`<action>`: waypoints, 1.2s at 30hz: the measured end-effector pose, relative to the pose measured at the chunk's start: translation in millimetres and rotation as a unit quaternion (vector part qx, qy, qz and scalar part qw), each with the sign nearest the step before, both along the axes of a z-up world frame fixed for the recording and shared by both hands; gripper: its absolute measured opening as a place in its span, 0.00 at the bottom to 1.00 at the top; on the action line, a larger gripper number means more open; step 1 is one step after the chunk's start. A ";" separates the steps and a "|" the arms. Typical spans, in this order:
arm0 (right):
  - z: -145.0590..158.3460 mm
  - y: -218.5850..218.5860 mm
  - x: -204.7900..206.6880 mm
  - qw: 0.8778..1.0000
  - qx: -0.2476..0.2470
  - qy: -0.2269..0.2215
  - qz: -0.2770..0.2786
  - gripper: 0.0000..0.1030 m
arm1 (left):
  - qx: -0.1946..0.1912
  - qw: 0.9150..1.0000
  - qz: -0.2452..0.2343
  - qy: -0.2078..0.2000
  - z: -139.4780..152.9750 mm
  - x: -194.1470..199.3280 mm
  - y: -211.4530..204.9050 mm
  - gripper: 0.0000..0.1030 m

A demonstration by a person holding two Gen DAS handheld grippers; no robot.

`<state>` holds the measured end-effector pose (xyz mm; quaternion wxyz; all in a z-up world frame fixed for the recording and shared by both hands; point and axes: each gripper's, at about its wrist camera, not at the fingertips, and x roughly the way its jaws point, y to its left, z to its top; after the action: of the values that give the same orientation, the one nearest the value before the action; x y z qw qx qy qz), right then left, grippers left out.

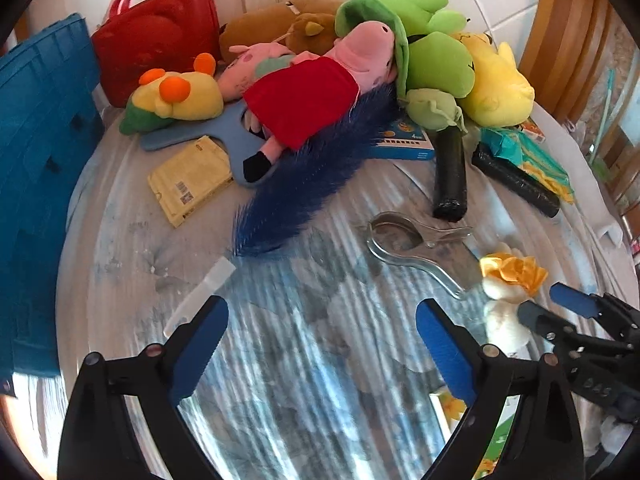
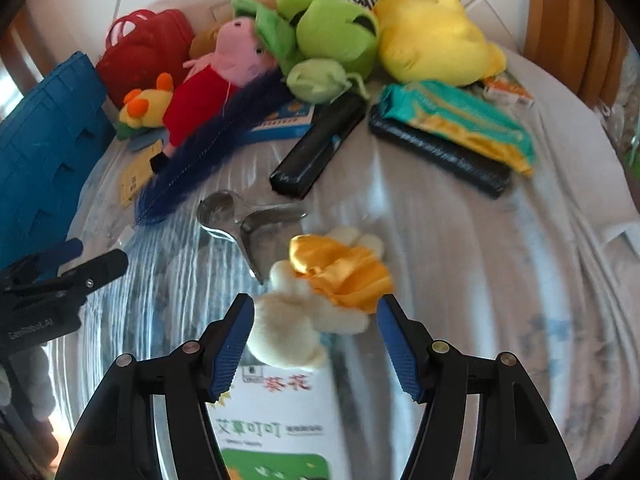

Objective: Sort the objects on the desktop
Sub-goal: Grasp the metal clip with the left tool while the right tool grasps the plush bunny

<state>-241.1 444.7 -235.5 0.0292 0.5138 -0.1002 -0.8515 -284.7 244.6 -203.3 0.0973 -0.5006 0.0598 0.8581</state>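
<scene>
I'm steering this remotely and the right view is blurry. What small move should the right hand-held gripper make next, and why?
Probably close the right hand-held gripper a bit further on the small white plush toy with the yellow bow. The toy already sits between its blue pads, but gaps show on both sides, so nothing is gripped yet. The left hand-held gripper is open over bare cloth.

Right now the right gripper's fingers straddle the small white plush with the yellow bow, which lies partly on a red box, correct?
Not quite. In the right wrist view the right gripper does straddle the small white plush, but the box beneath it is white and green, not red.
</scene>
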 end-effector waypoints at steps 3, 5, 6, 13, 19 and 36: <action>-13.4 -2.9 -4.5 0.999 0.001 -0.009 -0.036 0.64 | 0.003 1.000 -0.029 0.000 -5.2 -11.1 4.2 0.94; -20.4 -2.1 -7.9 0.999 -0.009 -0.009 -0.053 0.65 | 0.005 0.999 -0.050 -0.001 -10.4 -20.9 10.1 0.94; -24.1 -3.1 -10.8 0.998 -0.011 -0.010 -0.056 0.65 | 0.006 0.998 -0.060 -0.003 -12.9 -25.6 13.6 0.94; -21.9 3.6 -5.4 0.995 0.002 0.003 -0.103 0.35 | 0.019 0.992 -0.127 -0.013 -30.8 -54.6 48.6 0.94; -2.9 31.5 1.3 0.989 0.016 0.018 -0.145 0.35 | 0.015 0.989 -0.138 -0.045 -56.0 -66.8 66.8 0.94; -14.5 17.3 -10.3 0.995 0.011 0.022 -0.097 0.35 | 0.038 0.991 -0.124 -0.037 -69.3 -66.7 62.1 0.64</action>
<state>-251.4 462.0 -249.9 -0.0575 0.4835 -0.1394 -0.8623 -351.5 306.6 -272.5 0.2241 -0.5164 0.0848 0.8221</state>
